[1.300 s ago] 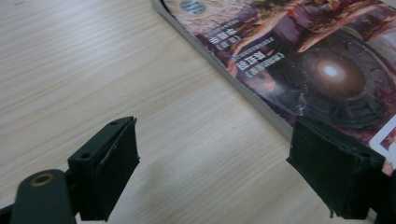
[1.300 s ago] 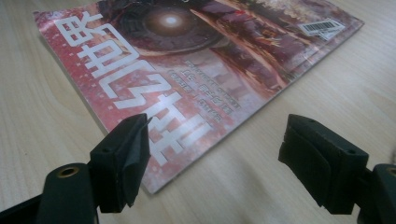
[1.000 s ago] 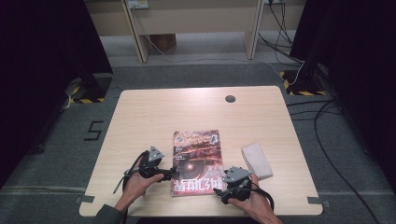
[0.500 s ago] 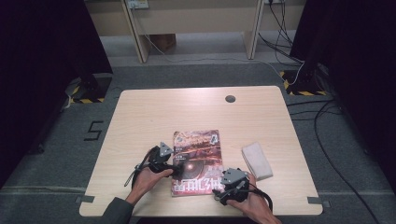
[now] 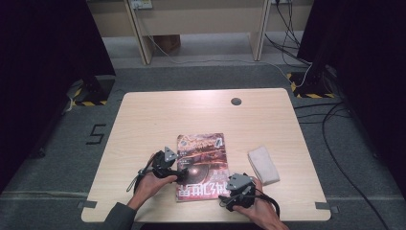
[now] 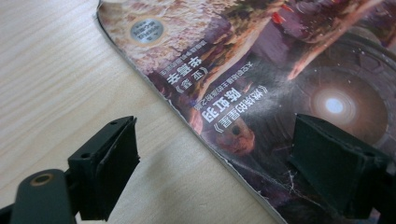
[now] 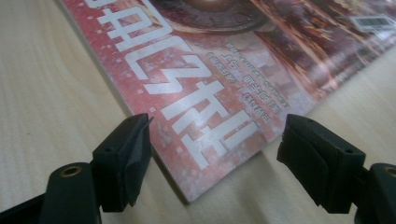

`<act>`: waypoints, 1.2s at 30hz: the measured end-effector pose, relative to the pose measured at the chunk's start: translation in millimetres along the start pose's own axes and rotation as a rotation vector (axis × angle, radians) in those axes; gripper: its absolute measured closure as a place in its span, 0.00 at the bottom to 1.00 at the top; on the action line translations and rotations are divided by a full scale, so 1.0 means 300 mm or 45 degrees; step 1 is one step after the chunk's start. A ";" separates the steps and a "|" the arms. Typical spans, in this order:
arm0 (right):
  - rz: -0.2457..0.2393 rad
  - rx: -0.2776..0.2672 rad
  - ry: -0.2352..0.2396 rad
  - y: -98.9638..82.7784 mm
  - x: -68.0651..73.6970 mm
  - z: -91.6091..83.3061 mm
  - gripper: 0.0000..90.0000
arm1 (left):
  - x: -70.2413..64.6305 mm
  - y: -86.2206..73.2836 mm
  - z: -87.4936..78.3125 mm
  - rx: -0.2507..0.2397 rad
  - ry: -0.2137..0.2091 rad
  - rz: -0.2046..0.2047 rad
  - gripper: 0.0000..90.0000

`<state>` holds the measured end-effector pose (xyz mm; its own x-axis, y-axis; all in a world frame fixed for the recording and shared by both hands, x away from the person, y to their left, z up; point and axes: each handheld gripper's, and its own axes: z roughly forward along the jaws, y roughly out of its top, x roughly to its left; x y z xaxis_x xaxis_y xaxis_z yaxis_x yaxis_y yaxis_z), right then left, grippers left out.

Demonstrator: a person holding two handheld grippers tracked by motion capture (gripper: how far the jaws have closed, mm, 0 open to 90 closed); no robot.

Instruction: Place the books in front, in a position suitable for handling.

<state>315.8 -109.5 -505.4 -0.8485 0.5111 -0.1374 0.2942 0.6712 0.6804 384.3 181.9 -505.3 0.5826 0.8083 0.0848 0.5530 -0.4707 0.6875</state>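
Now the left gripper (image 5: pixel 181 173) has slid onto the glossy red magazine's (image 5: pixel 203 165) left edge, spread wide; the right gripper (image 5: pixel 225 195), equally spread, brackets its near corner, ready to lift

Materials and finishes: the counter (image 5: pixel 158 115) is surfaced in pale, matt wood grain. The magazine (image 5: pixel 203 165) is printed on glossy paper, its cover sheen seen in both gripper views. The jaws of the left tool (image 6: pixel 217 170) and right tool (image 7: pixel 215 161) are formed of matt black plastic. The white cloth (image 5: pixel 263 165) appears soft and matt.
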 end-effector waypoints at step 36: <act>0.196 -0.085 -0.048 0.057 -0.134 0.027 0.30 | 0.149 0.055 0.010 0.053 0.043 -0.011 0.17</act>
<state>358.5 -114.1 -494.0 -0.7782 0.6258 -0.0536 0.3885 0.5467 0.7418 421.2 209.4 -492.4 0.5578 0.8234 0.1039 0.5824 -0.4776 0.6578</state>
